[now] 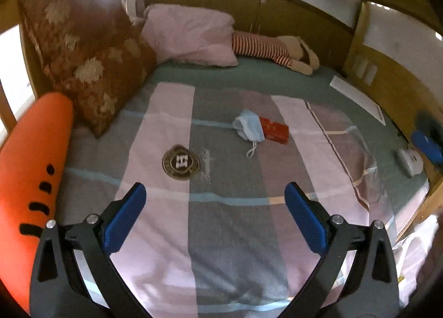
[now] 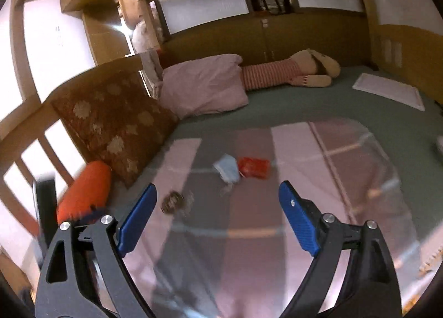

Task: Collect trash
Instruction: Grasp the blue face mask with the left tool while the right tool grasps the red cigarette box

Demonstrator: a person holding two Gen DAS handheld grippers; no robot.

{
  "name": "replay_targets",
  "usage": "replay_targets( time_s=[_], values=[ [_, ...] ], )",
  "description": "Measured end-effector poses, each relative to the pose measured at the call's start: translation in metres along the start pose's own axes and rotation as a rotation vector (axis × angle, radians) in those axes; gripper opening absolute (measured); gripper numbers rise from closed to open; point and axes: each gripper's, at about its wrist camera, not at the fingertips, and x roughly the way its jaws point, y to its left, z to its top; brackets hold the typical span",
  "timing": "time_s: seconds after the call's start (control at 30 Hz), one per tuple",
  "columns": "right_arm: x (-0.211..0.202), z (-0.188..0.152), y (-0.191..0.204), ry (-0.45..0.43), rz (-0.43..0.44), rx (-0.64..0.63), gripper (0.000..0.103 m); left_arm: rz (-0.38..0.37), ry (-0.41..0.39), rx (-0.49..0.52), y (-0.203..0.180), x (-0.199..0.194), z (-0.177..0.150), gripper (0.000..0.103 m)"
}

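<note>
A crumpled blue face mask (image 1: pixel 249 127) lies on the striped blanket (image 1: pixel 227 224), touching a red packet (image 1: pixel 274 129) on its right. A round brown and gold wrapper (image 1: pixel 181 163) lies nearer, to the left. My left gripper (image 1: pixel 214 196) is open and empty, above the blanket short of these items. In the right wrist view the mask (image 2: pixel 227 170), the red packet (image 2: pixel 254 167) and the round wrapper (image 2: pixel 172 201) lie ahead, blurred. My right gripper (image 2: pixel 217 196) is open and empty above the blanket.
An orange carrot cushion (image 1: pixel 33 176) and a brown flowered cushion (image 1: pixel 85 60) lean along the left side. A pink pillow (image 1: pixel 191 35) and a striped plush rabbit (image 1: pixel 277 51) lie at the back. A white paper (image 1: pixel 357 98) and a white device (image 1: pixel 409 161) lie at right.
</note>
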Motion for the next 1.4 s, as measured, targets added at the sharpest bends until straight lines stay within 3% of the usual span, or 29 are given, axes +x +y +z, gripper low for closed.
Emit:
replay_targets(
  time_s=[0.1,0.13,0.17,0.2,0.27,0.3,0.4,0.6,0.73,0.8,0.83,0.87,0.9,0.93,1.03,1.13,1.23,1.4],
  values=[
    [0.035,-0.011,-0.009,0.005,-0.084,0.0,0.089,0.0,0.039,0.018,-0.002,0.01,-0.007,0.1],
    [0.045,-0.023,-0.017,0.033,-0.111,0.002,0.089,0.006,0.049,0.031,-0.005,0.014,-0.008,0.1],
    [0.058,-0.031,-0.025,0.121,-0.15,0.022,0.089,0.01,0.054,0.044,-0.007,0.018,-0.009,0.1],
    [0.062,-0.033,-0.033,0.169,-0.125,0.082,0.089,0.013,0.059,0.055,-0.011,0.025,-0.007,0.1],
    [0.051,-0.025,-0.046,0.107,-0.035,0.197,0.089,0.009,0.065,0.068,-0.019,0.038,-0.001,0.1],
    [0.045,-0.022,-0.05,0.08,-0.035,0.22,0.089,-0.005,0.066,0.066,-0.022,0.048,0.004,0.1],
    [0.032,-0.015,-0.057,0.018,-0.058,0.243,0.09,-0.065,0.045,0.088,-0.036,0.076,0.024,0.1],
    [0.04,-0.012,-0.068,0.062,-0.017,0.285,0.09,-0.091,0.079,0.112,-0.06,0.179,0.064,0.1],
    [0.049,-0.01,-0.065,0.08,-0.014,0.259,0.09,-0.031,0.126,0.084,-0.062,0.249,0.081,0.099],
    [0.053,-0.009,-0.062,0.089,-0.018,0.239,0.09,-0.043,0.128,0.033,-0.059,0.271,0.091,0.099],
    [0.058,-0.009,-0.061,0.096,-0.025,0.226,0.09,-0.057,0.139,0.015,-0.058,0.28,0.093,0.096],
    [0.065,-0.009,-0.06,0.105,-0.033,0.211,0.09,-0.087,0.162,0.001,-0.058,0.29,0.095,0.074],
    [0.072,-0.009,-0.06,0.112,-0.042,0.197,0.09,-0.12,0.205,0.001,-0.059,0.299,0.095,0.032],
    [0.081,-0.011,-0.06,0.124,-0.054,0.178,0.09,-0.132,0.249,0.007,-0.06,0.304,0.094,0.025],
    [0.117,-0.015,-0.067,0.159,-0.094,0.126,0.09,-0.136,0.222,0.024,-0.053,0.285,0.085,0.022],
    [0.159,-0.021,-0.083,0.206,-0.131,0.167,0.09,-0.087,0.167,0.014,-0.03,0.236,0.085,0.022],
    [0.197,-0.022,-0.076,0.198,-0.161,0.14,0.09,-0.03,0.118,-0.02,-0.001,0.162,0.087,0.022],
    [0.273,-0.019,-0.066,0.241,-0.241,0.105,0.09,-0.023,-0.016,-0.028,0.018,0.033,0.068,0.023]
  ],
)
